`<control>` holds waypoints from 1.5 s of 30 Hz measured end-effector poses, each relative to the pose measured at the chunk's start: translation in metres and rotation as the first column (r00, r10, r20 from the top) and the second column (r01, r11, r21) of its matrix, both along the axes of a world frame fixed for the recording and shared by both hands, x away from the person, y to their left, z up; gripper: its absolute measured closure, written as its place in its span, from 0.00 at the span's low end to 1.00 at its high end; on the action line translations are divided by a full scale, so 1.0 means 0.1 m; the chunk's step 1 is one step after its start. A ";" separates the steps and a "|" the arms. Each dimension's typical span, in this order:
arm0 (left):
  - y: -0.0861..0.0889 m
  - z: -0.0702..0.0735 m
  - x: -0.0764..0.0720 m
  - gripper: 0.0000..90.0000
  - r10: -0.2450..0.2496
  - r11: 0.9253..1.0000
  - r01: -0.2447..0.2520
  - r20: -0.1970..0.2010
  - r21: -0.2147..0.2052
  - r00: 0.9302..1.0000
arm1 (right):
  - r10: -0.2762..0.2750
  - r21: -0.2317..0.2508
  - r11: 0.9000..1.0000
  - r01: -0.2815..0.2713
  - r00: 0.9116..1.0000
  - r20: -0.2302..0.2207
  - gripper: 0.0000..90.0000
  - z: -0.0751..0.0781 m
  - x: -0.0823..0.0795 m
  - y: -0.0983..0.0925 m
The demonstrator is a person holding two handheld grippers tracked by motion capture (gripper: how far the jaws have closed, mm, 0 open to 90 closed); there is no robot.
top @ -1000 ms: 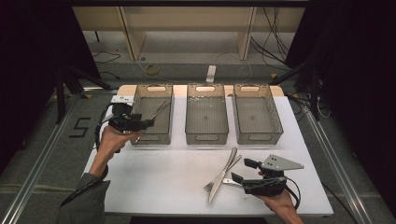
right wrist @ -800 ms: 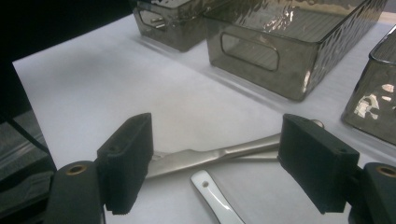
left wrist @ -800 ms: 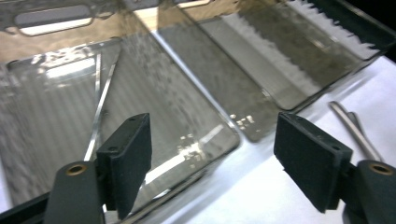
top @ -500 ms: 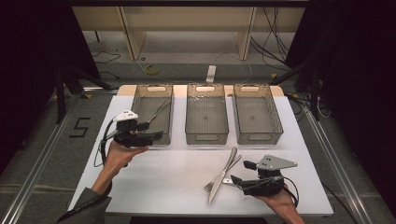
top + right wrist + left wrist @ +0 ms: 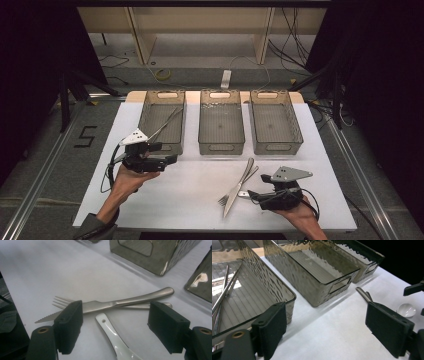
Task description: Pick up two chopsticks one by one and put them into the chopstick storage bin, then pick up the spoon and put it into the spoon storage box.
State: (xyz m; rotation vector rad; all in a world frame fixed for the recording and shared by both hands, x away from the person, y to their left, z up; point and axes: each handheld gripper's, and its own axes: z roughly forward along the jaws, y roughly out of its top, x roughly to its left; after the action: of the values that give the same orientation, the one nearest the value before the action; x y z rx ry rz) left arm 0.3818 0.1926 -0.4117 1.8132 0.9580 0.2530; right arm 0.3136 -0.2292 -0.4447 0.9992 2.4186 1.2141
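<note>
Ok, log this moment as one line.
left gripper: open, empty, jaws just opening, near left bin | right gripper: open over white spoon | knife and fork crossed on table

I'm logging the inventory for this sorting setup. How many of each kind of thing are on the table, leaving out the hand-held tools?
Smoky clear bins: 3
Metal chopsticks: 2
Knife: 1
Fork: 1
White spoon: 1
Total: 8

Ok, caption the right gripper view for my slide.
Open right gripper over a knife, fork and white spoon.
</note>
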 end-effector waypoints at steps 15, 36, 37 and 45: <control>0.00 -0.02 -0.16 0.17 0.002 1.000 -0.002 0.024 0.000 1.000 | 0.026 -0.058 0.998 -0.028 0.999 -0.021 0.29 -0.03 -0.01 0.03; 0.01 0.01 -0.28 0.17 0.008 0.999 -0.007 0.050 -0.033 0.999 | 0.087 -0.234 0.968 -0.095 0.995 -0.045 0.30 -0.06 0.05 0.12; 0.01 0.01 -0.29 0.17 0.008 0.999 -0.007 0.051 -0.037 0.999 | 0.097 -0.255 0.961 -0.107 0.994 -0.051 0.31 -0.06 0.06 0.13; 0.03 0.02 -0.35 0.17 0.006 0.999 -0.004 0.063 -0.035 0.998 | 0.136 -0.365 0.919 -0.153 0.988 -0.072 0.42 -0.01 0.16 0.16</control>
State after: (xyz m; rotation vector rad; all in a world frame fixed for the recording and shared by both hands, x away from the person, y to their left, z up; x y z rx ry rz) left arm 0.3469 0.1953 -0.4102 1.7606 0.9171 0.2933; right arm 0.3292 -0.2128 -0.4455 0.7525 2.6602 0.7340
